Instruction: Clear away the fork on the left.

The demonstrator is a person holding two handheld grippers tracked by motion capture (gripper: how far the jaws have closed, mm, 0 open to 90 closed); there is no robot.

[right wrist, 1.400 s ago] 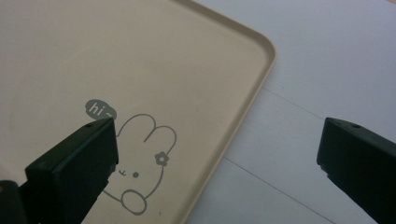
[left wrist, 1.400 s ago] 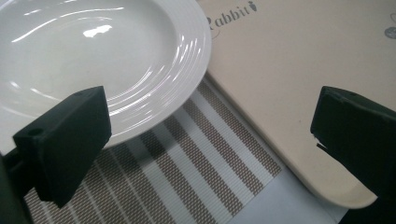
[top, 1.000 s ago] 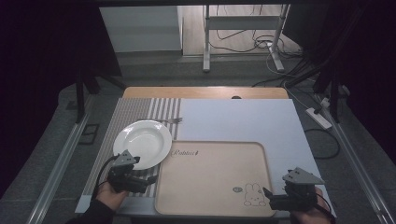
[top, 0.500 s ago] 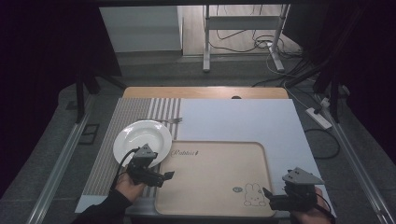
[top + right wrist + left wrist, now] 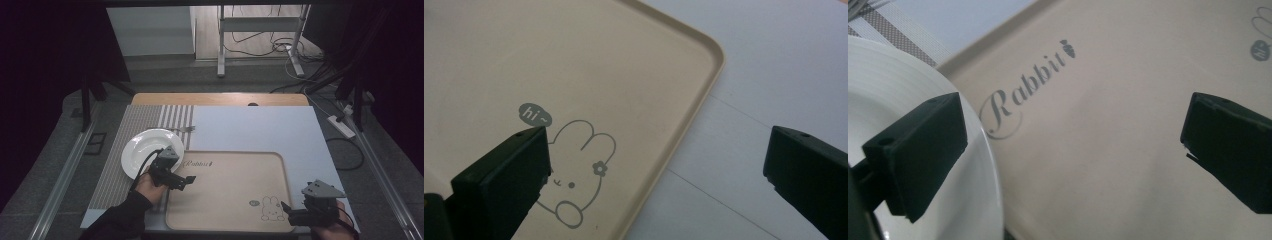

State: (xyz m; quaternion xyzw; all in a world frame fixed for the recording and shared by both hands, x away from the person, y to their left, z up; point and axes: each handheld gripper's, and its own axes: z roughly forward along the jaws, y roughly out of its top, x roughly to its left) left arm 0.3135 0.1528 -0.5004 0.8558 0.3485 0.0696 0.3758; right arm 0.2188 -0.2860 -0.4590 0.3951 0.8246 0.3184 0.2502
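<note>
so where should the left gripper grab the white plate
By its thin raised rim on the side beside the tray. The plate lies flat, so only the rim fits between the jaws. The left gripper, open, is at that edge; come in low from there.

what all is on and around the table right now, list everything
plate: one, white, on the striped mat at the tray's left edge
tray: one, beige, rabbit drawing and the word Rabbit, near side of the table
fork: one, metal, beyond the plate
striped mat: one, grey and white, left part of the table
sheet: one, pale blue, under the tray
power strip: one, white, on the floor at right
left gripper: one, black, open, between plate and tray
right gripper: one, black, open, at the tray's near right corner
</note>
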